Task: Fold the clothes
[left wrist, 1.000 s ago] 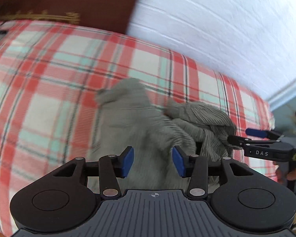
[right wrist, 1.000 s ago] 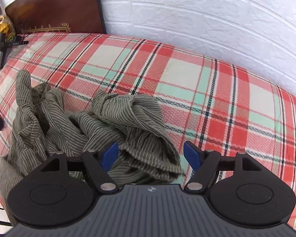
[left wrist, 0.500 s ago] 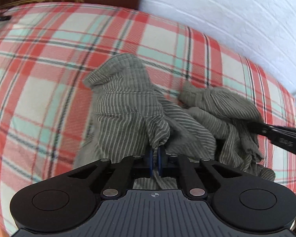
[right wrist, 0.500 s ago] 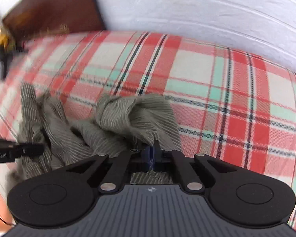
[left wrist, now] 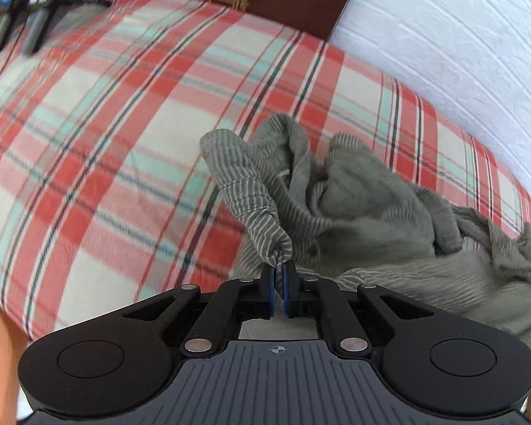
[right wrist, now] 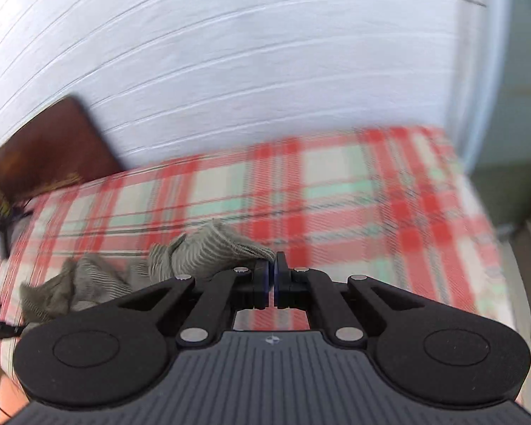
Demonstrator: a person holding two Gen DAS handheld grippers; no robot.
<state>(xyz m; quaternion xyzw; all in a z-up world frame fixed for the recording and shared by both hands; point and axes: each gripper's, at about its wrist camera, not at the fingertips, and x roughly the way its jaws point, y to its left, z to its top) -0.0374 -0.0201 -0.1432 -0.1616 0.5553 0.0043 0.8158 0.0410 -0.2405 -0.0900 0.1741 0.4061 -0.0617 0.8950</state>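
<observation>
We have the left tool (left wrist: 279, 274) pinched shut on a bunched edge of the striped shirt (left wrist: 364, 205), which lies crumpled on the plaid bed (left wrist: 124, 124). The right tool (right wrist: 274, 269) seems, through blur, clamped on another edge, likely to spread the shirt flat.

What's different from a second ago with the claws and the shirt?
Both claws went from open to shut on the striped shirt: the left claw pinches one bunch of it, the right claw another, pulling it out sideways. The plaid bedcover stays as it was.
</observation>
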